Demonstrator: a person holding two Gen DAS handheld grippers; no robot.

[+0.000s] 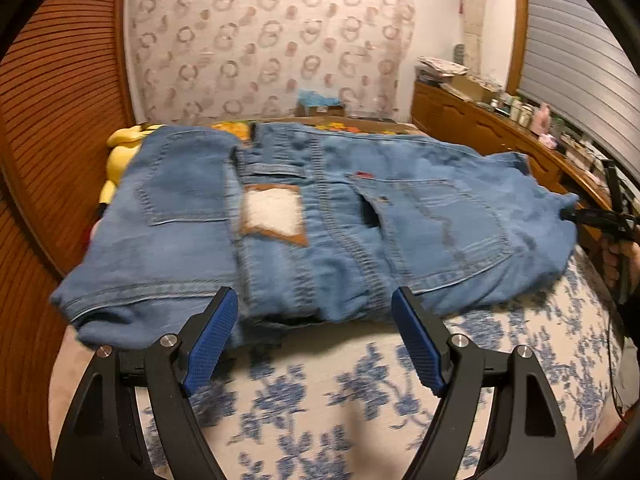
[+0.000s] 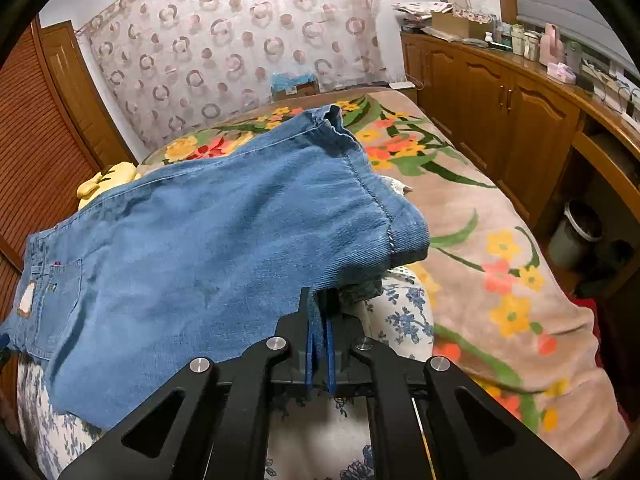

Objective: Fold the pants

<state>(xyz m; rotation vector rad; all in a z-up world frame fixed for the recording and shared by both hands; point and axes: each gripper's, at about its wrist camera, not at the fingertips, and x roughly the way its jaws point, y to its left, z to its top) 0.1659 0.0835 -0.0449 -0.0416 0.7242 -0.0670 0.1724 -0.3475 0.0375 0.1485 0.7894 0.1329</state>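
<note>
Blue pads on the right gripper (image 2: 319, 308) are squeezed together on the edge of the jeans (image 2: 192, 248). A thin bit of denim sticks out between the 2 pads, so this one has a firm hold of the cloth. It grabs near the leg end, where the hem (image 2: 372, 196) curls over. I think it holds there so the legs can be lifted and laid over the top part.

Over on the other side, the left gripper (image 1: 314, 312) has its jaws wide apart and holds nothing. Its 2 blue pads (image 1: 214, 336) sit just in front of the waist end of the jeans, 1 on each side of the middle seam. It looks ready to pinch the waistband, but it has not done so yet.

The jeans lie spread out, back side up. You can see 2 back pockets and a pale patch (image 1: 274, 216) with a brown edge near the middle. The fold looks like it is only starting.

Under the jeans is a white cover with blue flowers (image 1: 360, 392). It lies on a bed with a tan blanket (image 2: 500, 248) that has yellow, orange and green flowers. Something soft and yellow (image 2: 106, 180) pokes out behind the jeans. A curtain with rings (image 2: 224, 40) hangs on the far wall. A wooden cabinet (image 2: 500, 112) with jars and boxes on top runs along the right side.
</note>
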